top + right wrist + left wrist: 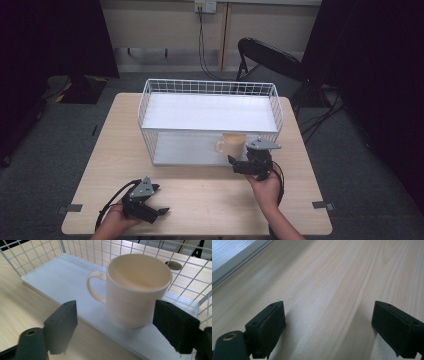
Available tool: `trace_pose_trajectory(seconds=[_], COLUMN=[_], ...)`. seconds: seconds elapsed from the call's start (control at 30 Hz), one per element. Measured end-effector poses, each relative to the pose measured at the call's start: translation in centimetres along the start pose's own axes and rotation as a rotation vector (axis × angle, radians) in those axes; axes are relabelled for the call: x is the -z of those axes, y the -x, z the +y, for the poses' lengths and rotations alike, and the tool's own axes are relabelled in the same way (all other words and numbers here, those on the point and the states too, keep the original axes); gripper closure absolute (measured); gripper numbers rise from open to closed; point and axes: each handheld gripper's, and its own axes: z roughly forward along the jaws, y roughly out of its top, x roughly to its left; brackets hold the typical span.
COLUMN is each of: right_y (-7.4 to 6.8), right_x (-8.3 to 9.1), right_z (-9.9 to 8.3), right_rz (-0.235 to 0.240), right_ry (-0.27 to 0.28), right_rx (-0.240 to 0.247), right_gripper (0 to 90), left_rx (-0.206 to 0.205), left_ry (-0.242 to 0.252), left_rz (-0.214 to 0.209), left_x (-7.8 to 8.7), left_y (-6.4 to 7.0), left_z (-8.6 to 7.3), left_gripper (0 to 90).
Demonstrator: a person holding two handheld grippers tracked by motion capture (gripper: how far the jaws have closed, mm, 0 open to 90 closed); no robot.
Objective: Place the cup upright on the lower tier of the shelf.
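Your left gripper [161, 212] sits closest to the camera in the high view, low over the near left part of the table [200, 200], held in your left hand [114, 224] with its cable looping off to the left. Its jaws are spread wide with nothing between them; the left gripper view shows bare pale wood under the two black pads [270, 323], and a strip of the white shelf board in the upper left corner.

Your right gripper [232, 161] is held in your right hand [266, 187], farther forward, at the front right of the wire rack [210, 87]. Its jaws are also spread apart and grip nothing. In the right gripper view the cream mug [136, 288] stands upright on the rack's lower white board [62, 282], near that board's front edge and close to the rack's right end. The mug sits just ahead of the gap between your two pads, not touching either of them. Its handle points to the left in that view, and the inside looks empty.

From above, the mug [233, 144] shows under the rack's upper shelf, just beyond your right gripper. A black folding chair [270, 60] stands behind the table on the grey floor.
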Motion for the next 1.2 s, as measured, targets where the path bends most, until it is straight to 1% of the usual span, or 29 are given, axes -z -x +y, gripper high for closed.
trace_pose_trajectory(seconds=[0.03,0.1,0.17,0.37,0.4,0.43,0.47,0.57,0.6,0.63,0.73,0.83,0.9,1.03,1.07,1.1,1.13,1.2], right_y=[0.0,0.0,0.1,0.4,0.5,0.6,0.8,1.0,1.2,1.3,1.4,1.7,1.7,1.9,2.1,2.1,2.3,2.7], right_x=[0.1,0.3,0.5,0.6,0.7,0.8,0.9,1.1,1.3,1.4,1.6,2.1,2.3,2.8,3.1,3.1,3.3,3.6], right_z=[0.0,0.0,-0.2,-0.7,-0.8,-1.0,-1.2,-1.4,-1.6,-1.7,-1.9,-2.2,-2.4,-2.7,-2.9,-2.9,-3.3,-3.7], right_rz=[0.007,0.024,0.042,0.057,0.068,0.067,0.079,0.082,0.085,0.093,0.093,0.109,0.102,0.102,0.104,0.104,0.100,0.101], right_ry=[0.005,0.003,0.006,-0.003,-0.002,-0.004,-0.006,-0.008,-0.008,-0.009,-0.011,-0.010,-0.010,-0.010,-0.014,-0.014,-0.016,-0.020], right_rx=[0.006,0.009,-0.001,0.009,0.009,0.015,0.018,0.023,0.033,0.030,0.031,0.028,0.028,0.028,0.031,0.031,0.032,0.031], right_gripper=[17.6,16.9,16.3,16.2,16.2,16.3,16.2,16.2,16.0,15.8,15.5,15.5,15.5,15.5,15.2,15.2,15.2,15.2], left_rx=[0.007,0.004,-0.001,0.003,0.006,0.006,0.006,0.006,0.006,0.006,0.006,0.011,0.014,0.017,0.007,0.007,0.002,0.002], left_ry=[0.005,0.004,-0.001,0.000,0.001,0.001,0.001,0.001,0.001,0.001,0.001,0.006,0.008,0.011,0.007,0.007,0.000,0.000], left_rz=[0.000,0.000,0.000,0.001,0.002,0.002,0.002,0.001,0.001,0.002,0.001,0.000,-0.005,-0.011,-0.009,-0.009,-0.009,-0.009], left_x=[0.0,0.0,0.0,0.0,0.0,0.0,0.0,0.0,0.0,0.0,0.0,0.0,0.0,0.0,0.0,0.0,0.0,0.0], left_y=[0.0,0.0,0.0,0.0,0.1,0.1,0.1,0.1,0.1,0.1,0.1,0.0,0.0,-0.2,-0.2,-0.2,-0.1,-0.1], left_z=[0.0,0.0,0.0,0.0,0.0,0.0,0.0,0.0,0.0,0.0,0.0,0.0,0.0,0.0,0.0,0.0,0.0,0.0], left_gripper=[11.4,11.4,11.4,11.4,11.4,11.4,11.4,11.4,11.4,11.4,11.4,11.4,11.4,11.5,11.5,11.5,11.5,11.5])
